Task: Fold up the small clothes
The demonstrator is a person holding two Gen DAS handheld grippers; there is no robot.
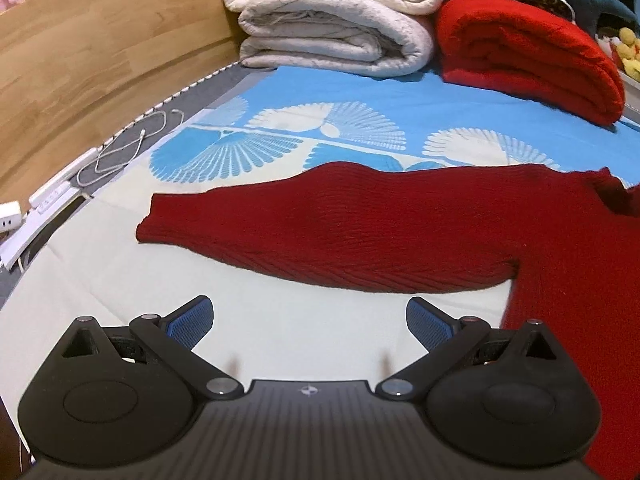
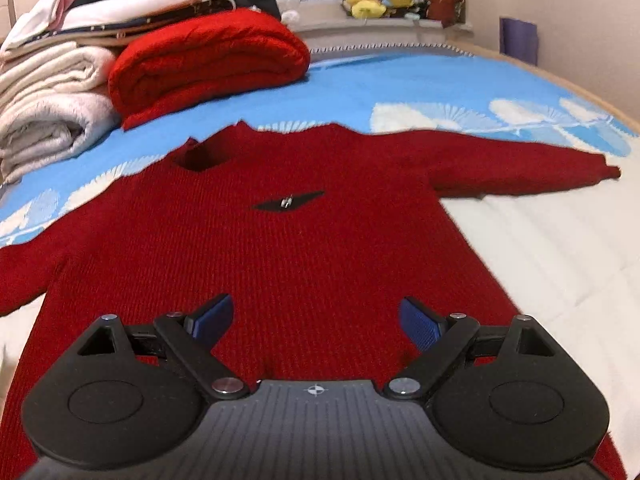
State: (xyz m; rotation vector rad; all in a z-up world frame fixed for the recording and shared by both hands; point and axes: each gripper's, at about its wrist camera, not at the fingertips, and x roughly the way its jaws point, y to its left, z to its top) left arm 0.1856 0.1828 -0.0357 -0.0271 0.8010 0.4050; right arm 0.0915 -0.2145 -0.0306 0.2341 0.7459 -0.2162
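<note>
a dark red sweater (image 2: 280,248) lies spread flat, front up, on the bed (image 2: 540,248), collar toward the far side and both sleeves stretched out left and right. the right claw (image 2: 316,320) hovers over the near hem, released, nothing between its blue pads. the left claw (image 1: 308,320) is also released, over pale bedding just near of the left sleeve (image 1: 320,228). folded blankets (image 1: 332,20) sit far behind.
</note>
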